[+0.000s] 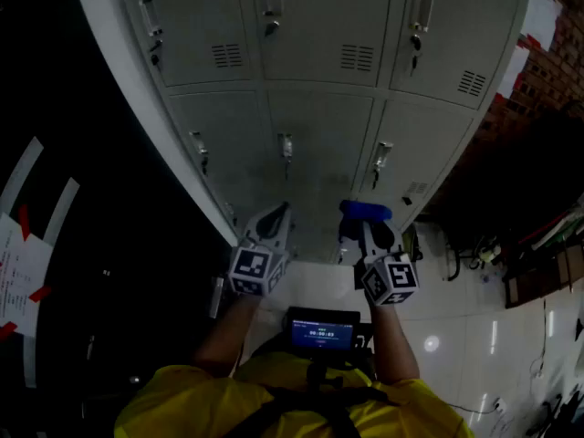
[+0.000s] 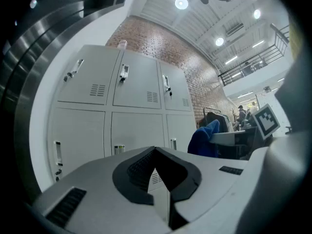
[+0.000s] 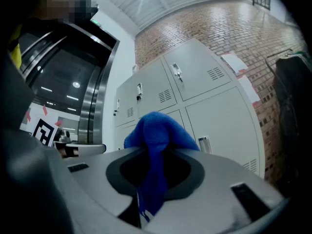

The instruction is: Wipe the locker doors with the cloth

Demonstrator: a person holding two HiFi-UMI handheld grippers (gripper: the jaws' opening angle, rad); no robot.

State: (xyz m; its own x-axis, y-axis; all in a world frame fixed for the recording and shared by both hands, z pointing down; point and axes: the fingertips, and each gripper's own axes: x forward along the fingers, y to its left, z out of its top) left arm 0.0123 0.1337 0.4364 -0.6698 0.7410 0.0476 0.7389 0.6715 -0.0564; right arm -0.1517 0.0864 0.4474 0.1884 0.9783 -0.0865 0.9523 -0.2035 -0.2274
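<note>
While lockers (image 1: 319, 144) stand ahead, right tool (image 3: 152, 179) pinches cloth (image 3: 157, 133).

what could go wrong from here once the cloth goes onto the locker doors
1. The blue cloth is held by the right gripper only as a narrow bunch between its jaws; dragging it across a locker door may pull it free.
2. The latch handles stick out from the doors, so the cloth could snag there.
3. The left gripper, shut and empty, sits close beside the right one and might knock the doors.
</note>
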